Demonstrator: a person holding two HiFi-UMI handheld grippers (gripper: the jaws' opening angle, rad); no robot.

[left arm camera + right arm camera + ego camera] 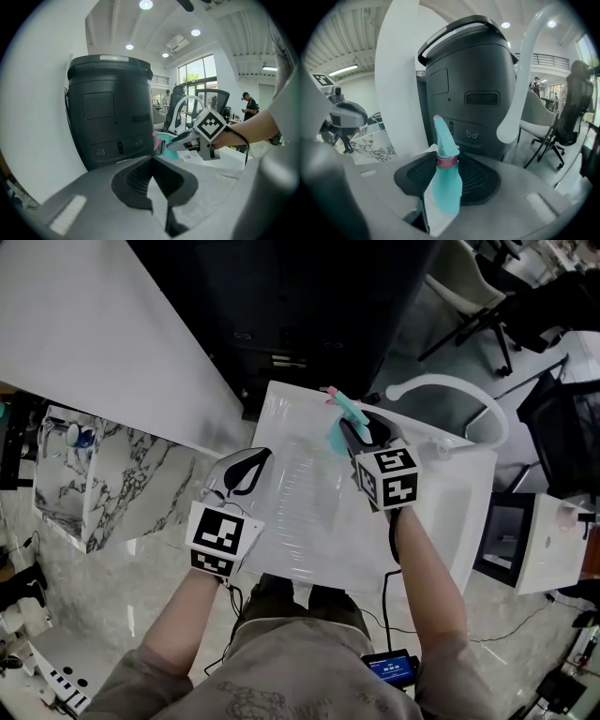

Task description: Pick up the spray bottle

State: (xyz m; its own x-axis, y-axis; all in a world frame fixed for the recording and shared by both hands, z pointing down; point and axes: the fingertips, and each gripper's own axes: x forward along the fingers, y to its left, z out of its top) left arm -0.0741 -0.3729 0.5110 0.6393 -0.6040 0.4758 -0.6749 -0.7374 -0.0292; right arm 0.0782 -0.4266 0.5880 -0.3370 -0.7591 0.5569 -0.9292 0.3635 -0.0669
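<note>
A teal spray bottle (339,420) with a pink collar stands upright over the far edge of the white table (281,409). My right gripper (359,430) is shut on its body. In the right gripper view the bottle (446,183) fills the gap between the dark pads (480,178), its nozzle pointing up and left. My left gripper (255,463) hovers over the table's left part, apart from the bottle, its jaws meeting at the tips with nothing between them. The left gripper view shows the bottle (165,140) ahead, in the right gripper (187,140).
A large black machine (300,324) stands right behind the table's far edge. A white curved chair frame (450,390) is at the right, a marble-patterned block (122,484) at the left. Office chairs (469,296) stand further back right.
</note>
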